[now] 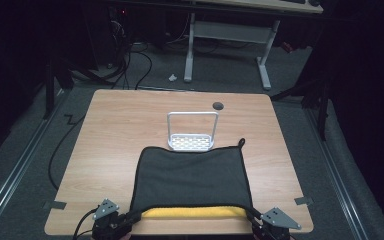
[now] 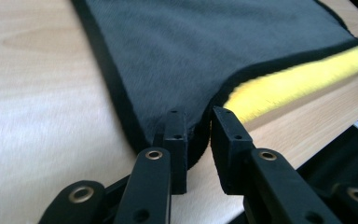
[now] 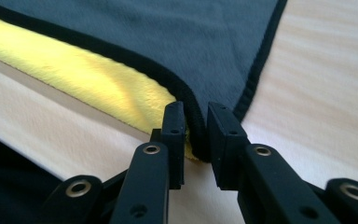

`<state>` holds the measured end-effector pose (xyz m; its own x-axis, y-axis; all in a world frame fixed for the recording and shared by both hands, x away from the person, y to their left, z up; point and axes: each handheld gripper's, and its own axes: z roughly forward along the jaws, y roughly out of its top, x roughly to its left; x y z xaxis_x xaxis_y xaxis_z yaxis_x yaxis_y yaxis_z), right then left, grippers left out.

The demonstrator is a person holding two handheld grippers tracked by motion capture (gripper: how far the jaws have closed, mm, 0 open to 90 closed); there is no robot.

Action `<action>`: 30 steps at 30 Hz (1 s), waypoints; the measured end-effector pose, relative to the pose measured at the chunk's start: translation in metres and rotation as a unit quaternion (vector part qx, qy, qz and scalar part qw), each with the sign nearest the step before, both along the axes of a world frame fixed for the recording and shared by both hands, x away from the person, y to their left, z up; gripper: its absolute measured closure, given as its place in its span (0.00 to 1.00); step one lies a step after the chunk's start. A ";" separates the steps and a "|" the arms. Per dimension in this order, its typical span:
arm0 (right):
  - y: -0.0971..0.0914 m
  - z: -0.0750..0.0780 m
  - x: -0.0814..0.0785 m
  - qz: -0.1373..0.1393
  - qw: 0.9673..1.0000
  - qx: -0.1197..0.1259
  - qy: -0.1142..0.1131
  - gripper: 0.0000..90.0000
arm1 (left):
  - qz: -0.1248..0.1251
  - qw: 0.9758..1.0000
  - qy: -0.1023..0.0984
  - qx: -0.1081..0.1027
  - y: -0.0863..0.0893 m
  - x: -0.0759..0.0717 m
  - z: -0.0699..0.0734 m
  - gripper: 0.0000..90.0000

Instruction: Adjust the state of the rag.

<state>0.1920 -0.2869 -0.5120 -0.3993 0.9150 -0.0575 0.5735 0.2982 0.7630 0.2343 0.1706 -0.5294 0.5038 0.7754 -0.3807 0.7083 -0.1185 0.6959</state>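
Observation:
A dark grey cloth with black trim lies on the wooden table, and its far edge reaches a small white wire rack. The cloth's near edge is raised, showing the yellow underside. My left gripper holds the near left corner. In the left gripper view the black hem of the cloth runs between the jaws of the left gripper. My right gripper holds the near right corner. There the hem of the cloth fills the gap between the jaws of the right gripper, with yellow underside beside it.
A dark round hole sits near the table's far edge. Grey tape marks lie at the near corners. Behind the table stand a white desk frame and floor cables. Bare wood flanks the cloth on both sides.

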 end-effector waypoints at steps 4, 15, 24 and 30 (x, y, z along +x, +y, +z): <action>-0.007 0.000 -0.005 -0.008 1.000 0.007 0.003 0.80 | 0.005 1.000 -0.005 0.002 0.002 -0.002 0.003 0.83; -0.030 0.012 -0.008 -0.060 0.997 0.043 -0.020 0.75 | 0.051 0.998 -0.028 -0.015 0.022 0.006 0.021 0.79; 0.013 0.006 0.051 -0.015 1.000 0.007 0.010 0.66 | -0.017 0.997 -0.020 0.070 -0.019 0.066 0.008 0.72; 0.026 -0.006 0.091 -0.023 0.998 -0.031 0.047 0.67 | -0.041 0.996 -0.016 0.083 -0.037 0.073 0.005 0.72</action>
<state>0.2835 -0.2611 -0.5180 -0.3637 0.9282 -0.0786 0.6563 0.3152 0.6855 0.3073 0.1341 -0.5240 0.5780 0.7817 -0.2341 0.6691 -0.2898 0.6844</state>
